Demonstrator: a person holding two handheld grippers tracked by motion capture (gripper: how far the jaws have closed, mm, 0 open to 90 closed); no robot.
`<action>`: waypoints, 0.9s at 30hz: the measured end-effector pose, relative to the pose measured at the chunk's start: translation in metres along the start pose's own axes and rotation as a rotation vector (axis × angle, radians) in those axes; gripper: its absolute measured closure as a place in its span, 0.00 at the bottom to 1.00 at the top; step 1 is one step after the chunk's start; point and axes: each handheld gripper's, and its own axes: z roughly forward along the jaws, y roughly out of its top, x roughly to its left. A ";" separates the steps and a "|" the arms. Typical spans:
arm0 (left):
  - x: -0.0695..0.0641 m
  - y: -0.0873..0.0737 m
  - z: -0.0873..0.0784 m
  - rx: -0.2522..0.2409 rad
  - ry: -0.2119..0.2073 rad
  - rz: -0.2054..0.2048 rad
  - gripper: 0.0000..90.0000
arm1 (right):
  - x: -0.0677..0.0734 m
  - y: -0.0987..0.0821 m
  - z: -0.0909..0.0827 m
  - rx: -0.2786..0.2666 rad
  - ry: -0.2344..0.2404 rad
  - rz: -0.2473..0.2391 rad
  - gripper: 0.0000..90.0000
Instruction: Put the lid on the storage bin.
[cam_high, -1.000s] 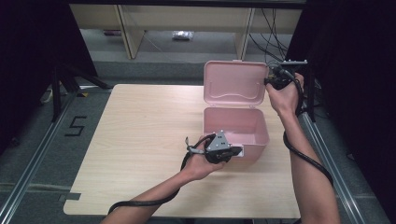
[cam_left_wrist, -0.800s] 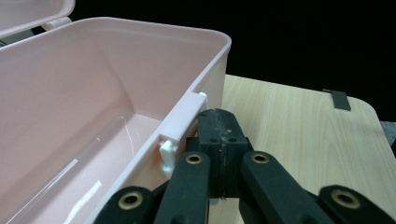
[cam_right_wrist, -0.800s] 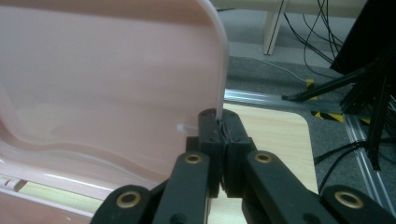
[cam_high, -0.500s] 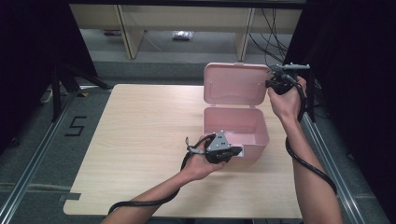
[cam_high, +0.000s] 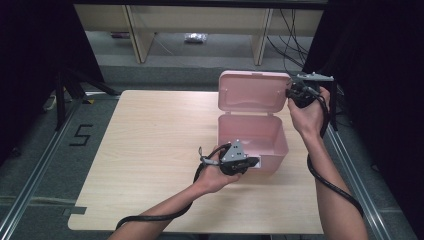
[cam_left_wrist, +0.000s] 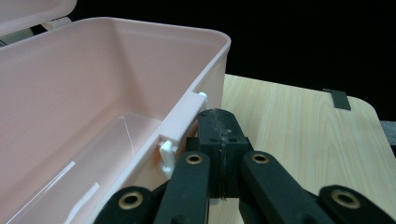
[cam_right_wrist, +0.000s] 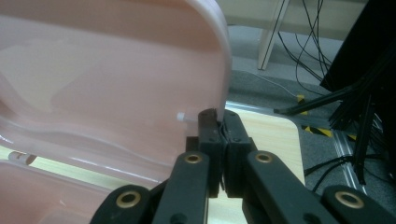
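The pink box (cam_high: 260, 140) is sitting toward the right side of the bench (cam_high: 150, 150), its lid (cam_high: 252, 92) standing upright and the inside looking empty. The left gripper (cam_high: 252, 162) is pressing its closed jaws against the front wall beside the white latch (cam_left_wrist: 167, 151) (steadying it, I judge), while the right gripper (cam_high: 292, 92) is pinching the lid's right edge. Whichever way the lid is swinging, it is roughly halfway.

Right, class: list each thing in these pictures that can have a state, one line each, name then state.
pink box: open, upright on the table, nothing visible inside.
lid: raised, standing up behind the box.
left gripper: shut, jaws beside the box's front latch tab.
right gripper: shut on the lid's edge.
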 end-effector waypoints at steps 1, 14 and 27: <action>0.000 0.000 0.000 0.001 -0.001 0.002 1.00 | 0.001 -0.001 -0.001 0.003 -0.004 0.012 1.00; 0.000 0.000 0.000 0.002 0.000 0.001 1.00 | 0.005 -0.010 -0.010 -0.023 -0.005 0.010 0.99; 0.000 0.001 0.000 0.004 0.000 0.002 1.00 | 0.008 -0.021 -0.018 -0.055 -0.011 -0.019 0.99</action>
